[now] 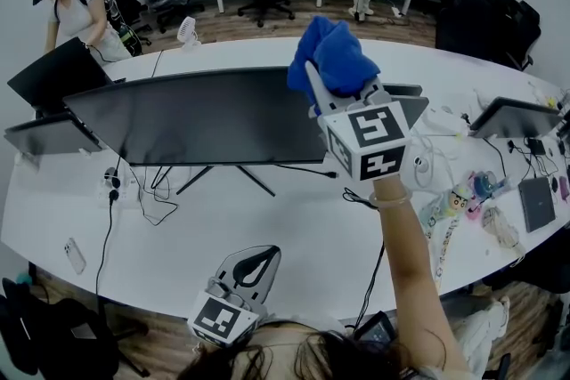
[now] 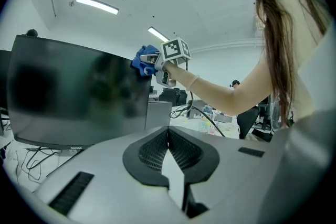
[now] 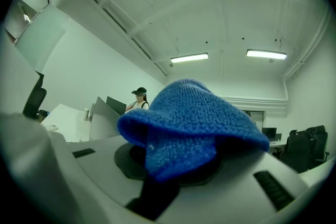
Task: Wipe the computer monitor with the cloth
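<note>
My right gripper (image 1: 343, 93) is clenched on the blue cloth (image 1: 331, 53). In the right gripper view the cloth is bunched over both jaws and hides their tips. It is raised at the top right corner of the monitor (image 1: 196, 116), which stands dark on the white table (image 1: 294, 218). From the left gripper view the cloth sits right at that corner. I can't tell whether it presses on the glass or only hangs just beside the edge. I judge the wipe to be at its start or on a first corner. The screen shows no streaks, damp marks or cleaner patches, so nothing tells me that any part is done, and the whole wide panel to the left of the cloth looks left to do. My left gripper (image 1: 254, 267) is low and near me, well apart from the monitor. Its jaws are pressed together on nothing, and it plays no part at present. As for containers, I see none that matter to the job. There is small clutter at the table's right end, but it is too small to tell whether any of it holds anything.
</note>
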Demonstrator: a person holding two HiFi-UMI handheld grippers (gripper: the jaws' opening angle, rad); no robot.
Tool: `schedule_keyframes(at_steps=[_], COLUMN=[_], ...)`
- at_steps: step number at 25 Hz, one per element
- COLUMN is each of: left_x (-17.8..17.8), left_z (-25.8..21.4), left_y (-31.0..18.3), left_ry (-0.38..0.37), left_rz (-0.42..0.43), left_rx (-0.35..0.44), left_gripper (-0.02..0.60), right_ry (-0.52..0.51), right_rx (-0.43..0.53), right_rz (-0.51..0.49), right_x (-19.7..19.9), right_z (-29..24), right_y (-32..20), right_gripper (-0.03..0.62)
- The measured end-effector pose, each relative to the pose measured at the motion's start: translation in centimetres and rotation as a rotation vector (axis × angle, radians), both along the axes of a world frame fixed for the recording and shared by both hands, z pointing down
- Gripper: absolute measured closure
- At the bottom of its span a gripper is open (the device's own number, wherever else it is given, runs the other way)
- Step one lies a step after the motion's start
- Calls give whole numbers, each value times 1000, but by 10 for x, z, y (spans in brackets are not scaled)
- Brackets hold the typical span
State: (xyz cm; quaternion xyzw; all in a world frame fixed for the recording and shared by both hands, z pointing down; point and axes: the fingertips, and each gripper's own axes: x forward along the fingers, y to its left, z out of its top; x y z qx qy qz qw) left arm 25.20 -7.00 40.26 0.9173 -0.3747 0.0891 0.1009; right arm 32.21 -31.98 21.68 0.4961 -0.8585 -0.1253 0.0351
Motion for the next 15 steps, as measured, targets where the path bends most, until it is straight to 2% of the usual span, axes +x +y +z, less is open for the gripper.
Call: schedule_keyframes(at_steps=[15], left_x=[29], left_z=[0], left_y=[3], left_ry=[-23], left_rz=[14], left_rx=[2], left_gripper=[572], right_ry=[-25], right_rx=[1], right_rz=[11], right_x=[37], right_z=[1], right_y=[1], right_gripper=[507])
